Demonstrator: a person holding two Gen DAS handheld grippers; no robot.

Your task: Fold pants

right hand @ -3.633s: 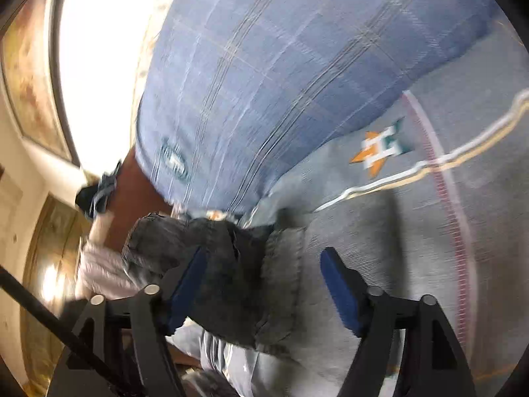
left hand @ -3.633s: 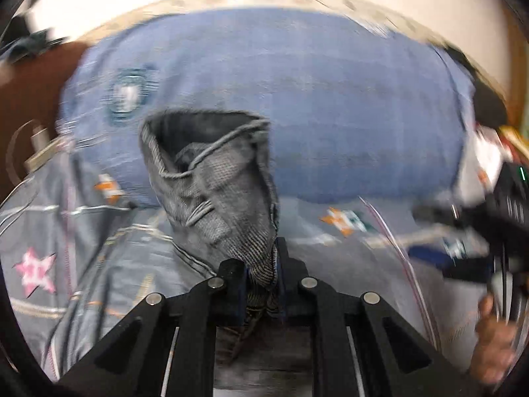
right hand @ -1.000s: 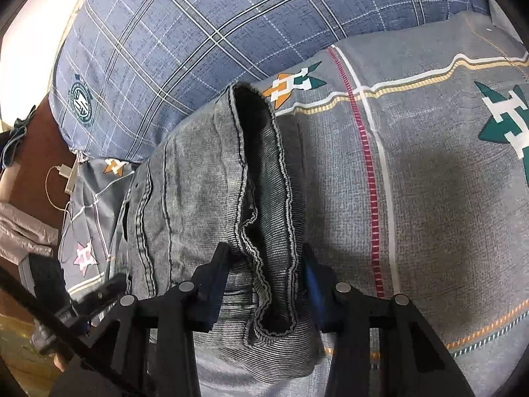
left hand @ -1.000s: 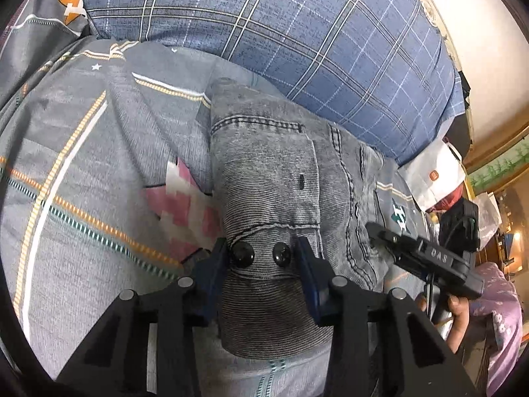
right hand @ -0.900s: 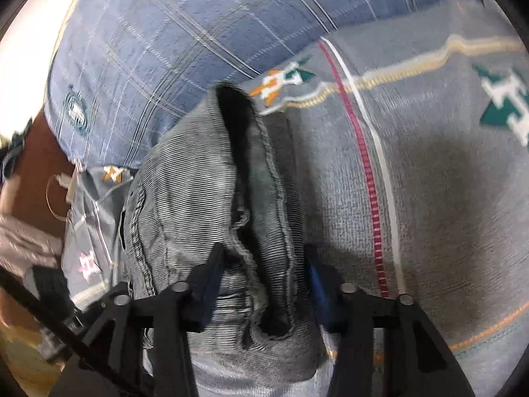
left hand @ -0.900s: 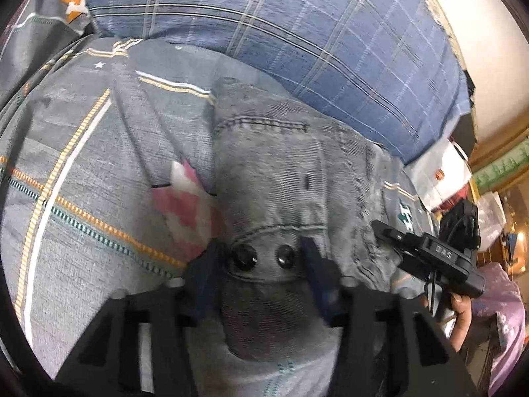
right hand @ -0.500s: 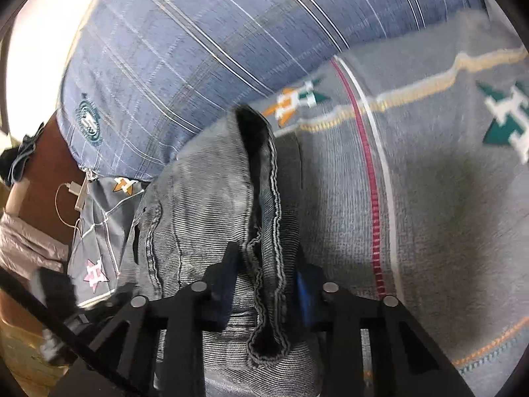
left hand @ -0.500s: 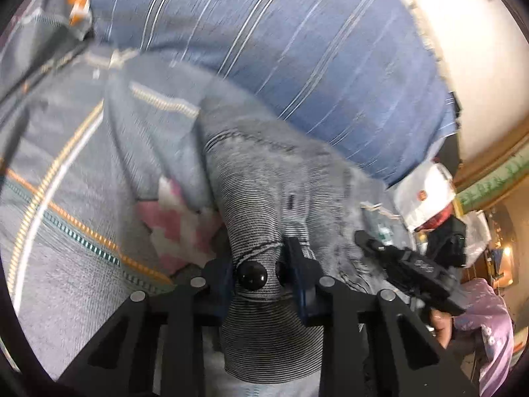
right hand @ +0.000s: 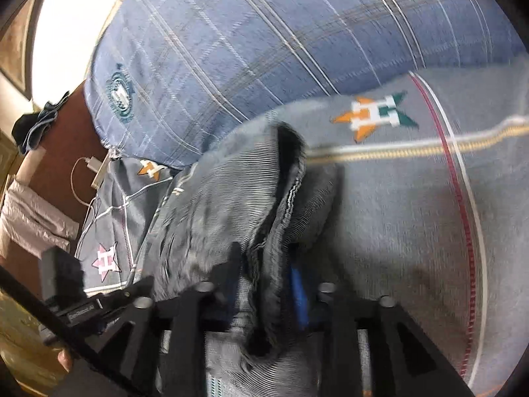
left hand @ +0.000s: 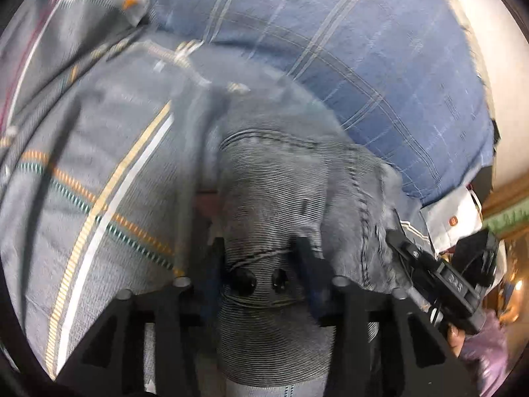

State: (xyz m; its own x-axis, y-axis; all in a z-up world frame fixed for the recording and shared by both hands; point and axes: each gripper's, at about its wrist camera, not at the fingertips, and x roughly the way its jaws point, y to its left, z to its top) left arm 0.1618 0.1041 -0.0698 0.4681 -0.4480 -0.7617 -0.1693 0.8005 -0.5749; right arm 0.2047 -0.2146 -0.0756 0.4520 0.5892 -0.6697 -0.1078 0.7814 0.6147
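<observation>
We are working on a bed (left hand: 82, 172) with a gray sheet that has stripes and little stars on it. A big blue pillow (left hand: 347, 59) lies at the far side. The pants (left hand: 274, 192) are gray jeans, and they sit on the sheet right up against the pillow.

Our left gripper (left hand: 261, 264) is clamped on the waistband, with the two dark buttons (left hand: 244, 279) sitting right between its fingers. Our right gripper (right hand: 264, 278) is clamped on the other end of the waistband, where the cloth edges bunch up in a thick roll. In the left view we can see the right gripper reaching in from the side, close to the pants.

Both pictures are a bit blurry, so we cannot tell how flat the legs lie or how many folds are made.

We think jeans like these are soft but thick and a little heavy. They will bend easily, yet they will sag and drag on the sheet if we lift only one spot. They are not slippery and will not break. The waistband is the thickest, strongest part, so its two ends look like good places to hold. Holding both ends should keep the top edge straight when we fold.
</observation>
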